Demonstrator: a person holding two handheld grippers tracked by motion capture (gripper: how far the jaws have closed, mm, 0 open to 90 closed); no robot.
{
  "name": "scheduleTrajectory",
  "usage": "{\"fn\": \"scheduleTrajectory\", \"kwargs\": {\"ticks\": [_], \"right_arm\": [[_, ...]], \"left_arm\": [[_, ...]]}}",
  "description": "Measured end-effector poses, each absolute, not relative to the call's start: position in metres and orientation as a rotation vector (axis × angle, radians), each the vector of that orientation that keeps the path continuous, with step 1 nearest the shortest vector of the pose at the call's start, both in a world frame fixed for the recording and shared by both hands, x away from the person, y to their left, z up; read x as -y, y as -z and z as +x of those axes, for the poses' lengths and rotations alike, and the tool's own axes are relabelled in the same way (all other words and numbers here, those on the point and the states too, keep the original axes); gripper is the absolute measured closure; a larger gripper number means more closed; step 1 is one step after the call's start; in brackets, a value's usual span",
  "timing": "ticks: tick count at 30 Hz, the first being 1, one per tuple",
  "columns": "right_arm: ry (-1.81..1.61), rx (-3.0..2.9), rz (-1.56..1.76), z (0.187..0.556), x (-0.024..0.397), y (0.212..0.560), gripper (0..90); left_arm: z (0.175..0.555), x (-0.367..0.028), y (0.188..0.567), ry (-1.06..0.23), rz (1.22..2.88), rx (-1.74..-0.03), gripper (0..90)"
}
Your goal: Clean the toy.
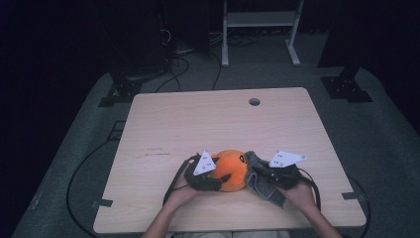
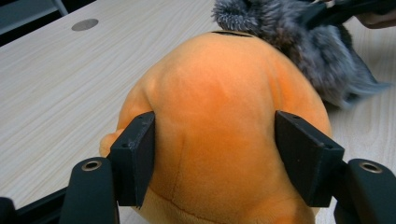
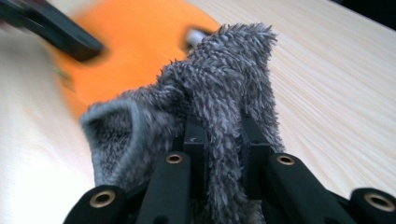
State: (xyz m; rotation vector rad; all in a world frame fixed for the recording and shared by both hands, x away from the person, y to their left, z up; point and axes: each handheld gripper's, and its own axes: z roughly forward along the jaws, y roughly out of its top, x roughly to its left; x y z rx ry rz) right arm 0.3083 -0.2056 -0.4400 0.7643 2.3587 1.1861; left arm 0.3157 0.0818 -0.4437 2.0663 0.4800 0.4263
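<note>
Forearms come in at 6 o'clock of the high view, each hand working a hand-held gripper over the pale wooden surface (image 1: 163, 119). Left hand-held gripper (image 2: 215, 149) has its jaws squeezed onto both flanks of the orange plush toy (image 2: 219, 121) — the pads dent the fabric, so it's a real hold. Right hand-held gripper (image 3: 223, 154) is pinched narrow on a fold of the grey fluffy cloth (image 3: 219, 84), which bunches up above the jaws and leans against the plush.

The toy sits near the front edge of the surface, a bit toward 6 o'clock of centre, with the cloth touching it on the 3 o'clock side.

What could go wrong, judging by this: the plush is soft and round, so a sideways wipe might roll it out of the left jaws or skid it over the smooth wood. The cloth is caught by one fold only, so a hard drag could tug it free — or the loose end could snag.

The toy is nearly a ball, its slightly longer axis running roughly 9 to 3 in the high view; its dark-marked end seems to face 3 o'clock, though that's hard to confirm.
</note>
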Motion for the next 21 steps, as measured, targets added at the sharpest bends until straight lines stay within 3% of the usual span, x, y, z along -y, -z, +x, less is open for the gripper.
{"fn": "scheduleTrajectory", "kwargs": {"ticks": [5,13,21], "right_arm": [[-1.241,-2.353,0.794,0.308,0.217,0.440,76.4],[-1.293,-2.363,0.572,0.289,0.178,0.425,76.6],[-1.192,-2.360,0.771,0.304,0.214,0.439,76.9]], "left_arm": [[0.316,-0.082,0.444,-0.428,2.065,-0.475,32.6],[0.311,-0.077,0.444,-0.458,2.080,-0.466,32.7],[0.310,-0.077,0.444,-0.468,2.087,-0.435,32.6]]}}
